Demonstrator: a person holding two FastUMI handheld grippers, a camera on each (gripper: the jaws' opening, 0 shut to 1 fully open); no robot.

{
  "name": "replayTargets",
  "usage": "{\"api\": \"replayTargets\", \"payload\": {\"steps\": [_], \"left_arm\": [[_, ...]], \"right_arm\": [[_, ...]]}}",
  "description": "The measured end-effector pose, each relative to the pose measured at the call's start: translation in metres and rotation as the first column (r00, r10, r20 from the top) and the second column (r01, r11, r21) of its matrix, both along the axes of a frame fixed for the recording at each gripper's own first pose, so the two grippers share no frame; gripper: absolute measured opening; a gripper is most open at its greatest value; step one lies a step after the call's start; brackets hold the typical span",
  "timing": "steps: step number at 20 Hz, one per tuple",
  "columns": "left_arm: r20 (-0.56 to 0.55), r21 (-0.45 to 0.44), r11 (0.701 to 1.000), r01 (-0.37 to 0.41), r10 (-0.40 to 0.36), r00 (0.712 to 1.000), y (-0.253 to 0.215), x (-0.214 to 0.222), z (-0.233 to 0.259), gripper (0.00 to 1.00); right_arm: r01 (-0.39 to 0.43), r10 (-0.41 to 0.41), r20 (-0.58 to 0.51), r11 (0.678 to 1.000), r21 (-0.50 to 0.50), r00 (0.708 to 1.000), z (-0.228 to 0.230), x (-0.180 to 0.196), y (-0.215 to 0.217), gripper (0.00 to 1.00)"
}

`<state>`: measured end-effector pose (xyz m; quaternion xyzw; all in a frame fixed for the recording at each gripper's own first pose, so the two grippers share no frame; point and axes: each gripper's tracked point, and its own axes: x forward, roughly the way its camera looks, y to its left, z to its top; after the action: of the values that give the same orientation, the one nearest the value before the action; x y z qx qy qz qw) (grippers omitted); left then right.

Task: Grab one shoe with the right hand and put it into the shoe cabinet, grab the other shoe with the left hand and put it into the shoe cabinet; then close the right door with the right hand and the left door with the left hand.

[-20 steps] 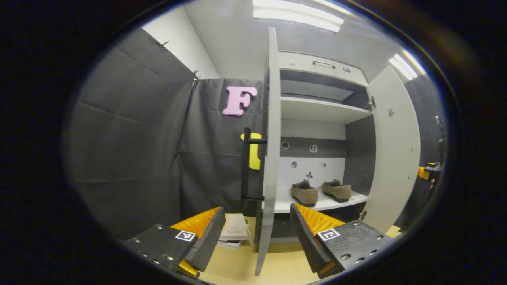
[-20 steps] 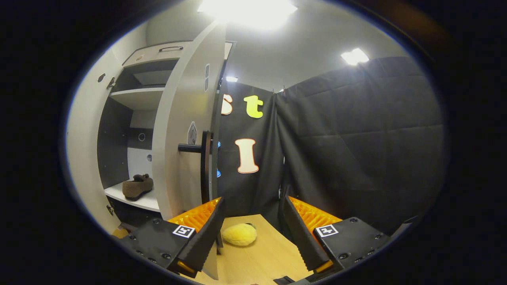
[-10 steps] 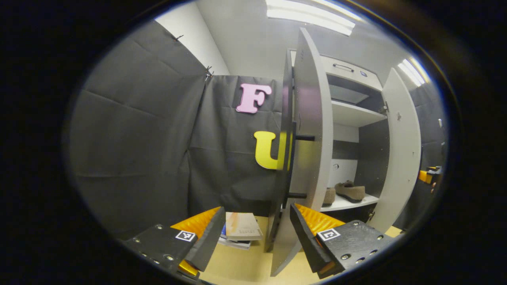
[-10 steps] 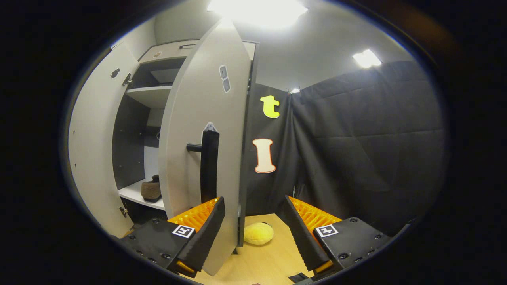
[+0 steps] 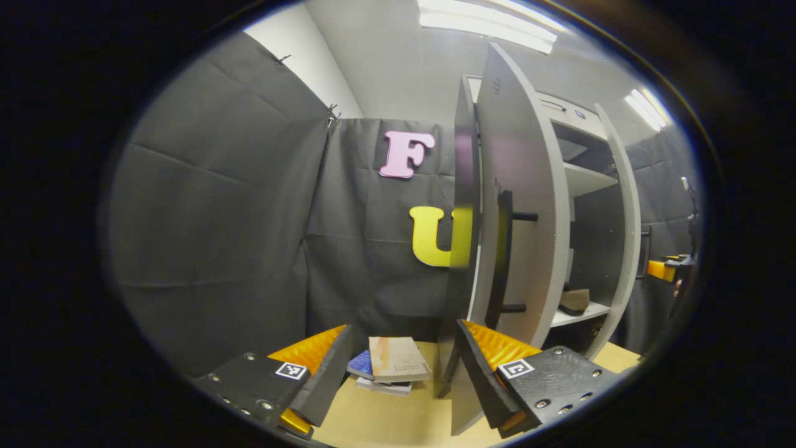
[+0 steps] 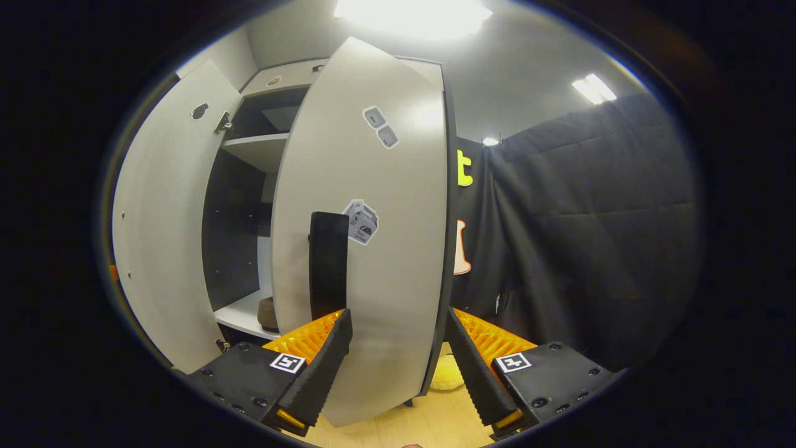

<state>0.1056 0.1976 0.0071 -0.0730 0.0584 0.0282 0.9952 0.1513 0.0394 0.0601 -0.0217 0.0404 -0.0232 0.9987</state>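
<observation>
left gripper view: left gripper (image 5: 398, 367) with jaws spread wide, nothing between them. cabinet (image 5: 584, 180) to the right of centre, pale shelves inside. left door (image 5: 522, 205) swung partway shut, outer face toward the camera, its dark bar handle (image 5: 500, 255) upright on that face. door's lower edge sits just above the gripper's right finger (image 5: 482, 367); cannot tell if they touch. through the gap between the two doors, one shoe (image 5: 575, 300) on the cabinet's lower shelf, only its end visible. right door (image 5: 622, 236) seen as a thin strip past the gap. right gripper (image 5: 668, 269) small, beyond the cabinet's right side, too small to judge its jaws here. stack of books (image 5: 390, 369) on the wooden floor (image 5: 385, 417), left of the cabinet base, seen between the fingers.

right gripper view: right gripper (image 6: 398, 367) jaws wide apart, empty. right door (image 6: 379, 218) partly closed, outer face toward the camera, lower part standing between the two fingers. dark handle (image 6: 328, 264) upright near its left edge, stickers (image 6: 360, 221) beside and above it. left door (image 6: 161, 224) angled open at the cabinet's far side. in the gap, a shoe (image 6: 268, 313) on the lower shelf (image 6: 239, 314). yellow plush thing (image 6: 446, 375) on the floor behind the right door's bottom corner.
</observation>
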Motion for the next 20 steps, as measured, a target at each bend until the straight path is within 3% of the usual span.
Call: {"api": "replayTargets", "payload": {"steps": [4,9,13,20], "left_arm": [[0.004,-0.009,1.0,-0.011,0.011,1.0,0.012,0.022,-0.001,0.95],[-0.006,-0.096,0.994,0.052,-0.053,0.999,-0.007,0.053,-0.011,0.95],[0.0,-0.06,0.998,0.033,-0.033,0.999,-0.018,0.054,-0.003,0.94],[0.0,-0.002,1.0,-0.031,0.031,1.0,-0.034,0.04,0.014,0.94]], "right_arm": [[0.062,-0.062,0.015,0.997,0.038,0.998,0.004,-0.007,-0.01,0.98],[0.121,-0.121,0.025,0.993,-0.002,0.992,0.001,-0.033,-0.031,0.98],[0.119,-0.119,0.005,0.991,-0.062,0.993,-0.01,-0.038,-0.05,0.98],[0.056,-0.057,-0.021,0.998,-0.021,0.998,-0.024,-0.035,-0.081,0.98]]}}
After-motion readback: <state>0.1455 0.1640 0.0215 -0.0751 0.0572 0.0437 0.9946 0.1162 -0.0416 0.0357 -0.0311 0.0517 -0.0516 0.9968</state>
